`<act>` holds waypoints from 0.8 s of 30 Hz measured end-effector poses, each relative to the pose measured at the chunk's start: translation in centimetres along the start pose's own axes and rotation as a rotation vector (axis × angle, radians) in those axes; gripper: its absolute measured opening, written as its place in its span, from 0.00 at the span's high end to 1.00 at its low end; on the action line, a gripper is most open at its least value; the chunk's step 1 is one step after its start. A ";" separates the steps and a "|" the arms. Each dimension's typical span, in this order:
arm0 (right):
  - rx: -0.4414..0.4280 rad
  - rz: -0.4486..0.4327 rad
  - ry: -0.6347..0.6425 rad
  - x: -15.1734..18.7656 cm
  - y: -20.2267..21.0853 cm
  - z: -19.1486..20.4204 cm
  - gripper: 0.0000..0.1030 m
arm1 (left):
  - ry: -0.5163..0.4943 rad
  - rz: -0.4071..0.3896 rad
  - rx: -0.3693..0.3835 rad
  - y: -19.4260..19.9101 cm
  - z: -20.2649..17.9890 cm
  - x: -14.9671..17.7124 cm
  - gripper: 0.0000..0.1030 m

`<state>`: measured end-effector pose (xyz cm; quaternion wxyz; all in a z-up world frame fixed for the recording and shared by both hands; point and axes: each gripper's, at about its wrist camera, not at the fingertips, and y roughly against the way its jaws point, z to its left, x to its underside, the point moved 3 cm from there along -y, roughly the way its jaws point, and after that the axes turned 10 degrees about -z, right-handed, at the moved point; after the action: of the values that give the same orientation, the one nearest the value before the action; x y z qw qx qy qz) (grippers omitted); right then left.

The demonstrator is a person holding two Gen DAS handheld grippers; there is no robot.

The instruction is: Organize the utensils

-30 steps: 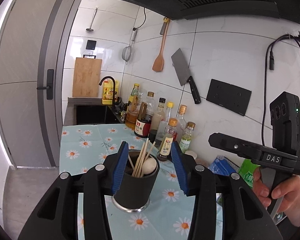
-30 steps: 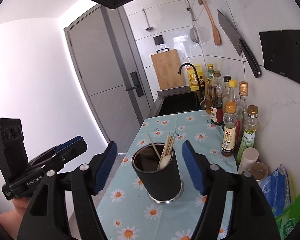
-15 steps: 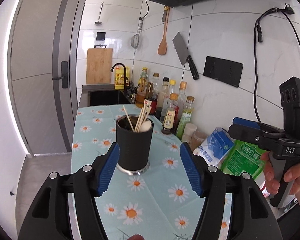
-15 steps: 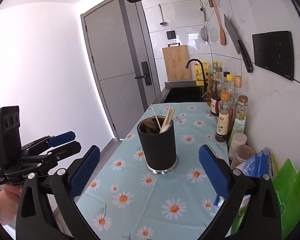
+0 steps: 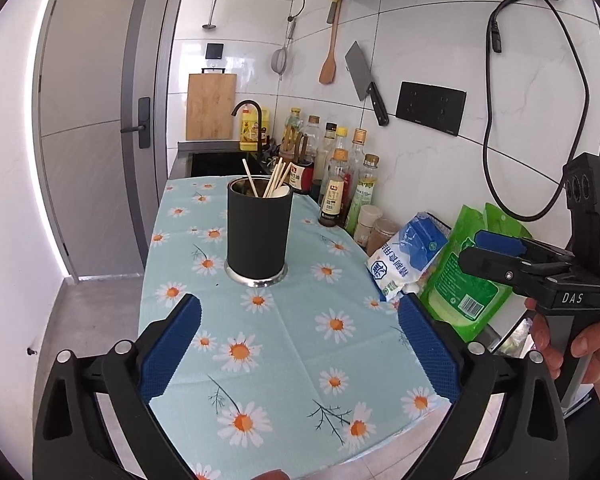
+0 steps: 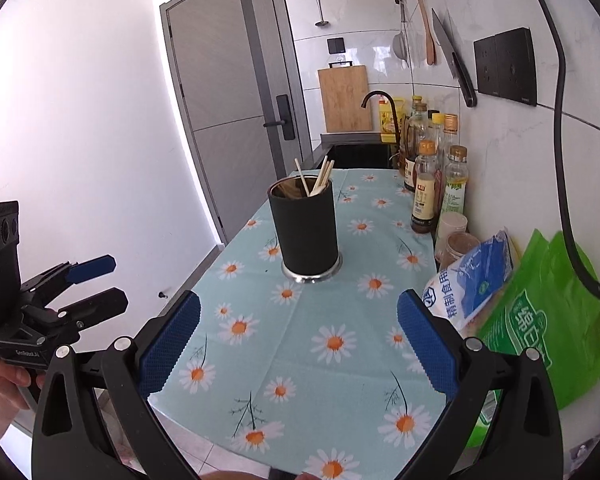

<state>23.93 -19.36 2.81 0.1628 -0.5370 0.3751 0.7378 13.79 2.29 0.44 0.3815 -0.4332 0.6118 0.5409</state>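
The holder (image 5: 259,232), a dark cylinder on a shiny metal foot, stands upright near the middle of the counter (image 5: 284,344), on the daisy-print cloth, with chopsticks (image 5: 274,179) and a pale spoon (image 5: 281,191) leaning out of its top. Both grippers sit well short of it: the left gripper (image 5: 298,346) has just been opening its jaws, which now stand wide with only cloth between them, and the right gripper (image 6: 298,344) is likewise spread wide and holds nothing. The holder looks stiff and fairly steady on its broad foot, though its matt wall may be smooth; it is best taken around the mid-body, jaws on opposite sides. The chopsticks look light, thin and slippery, free to rattle or tip, so any single one should be pinched near its upper end and drawn straight up. Bottles (image 5: 334,196) stand near the wall behind, close enough to knock.
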 end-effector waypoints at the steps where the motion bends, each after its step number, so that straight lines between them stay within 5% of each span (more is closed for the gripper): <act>1: 0.000 0.001 0.001 0.2 0.2 0.1 0.05 | -0.001 0.000 -0.004 0.2 -0.1 0.1 0.07; 24: 0.012 0.057 -0.016 3.6 -0.4 1.6 0.05 | 0.008 0.061 0.006 0.3 0.8 2.3 0.07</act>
<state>21.80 -18.50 -0.37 0.1478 -0.5194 0.3932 0.7442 12.76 2.79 -1.71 0.3635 -0.4152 0.6280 0.5486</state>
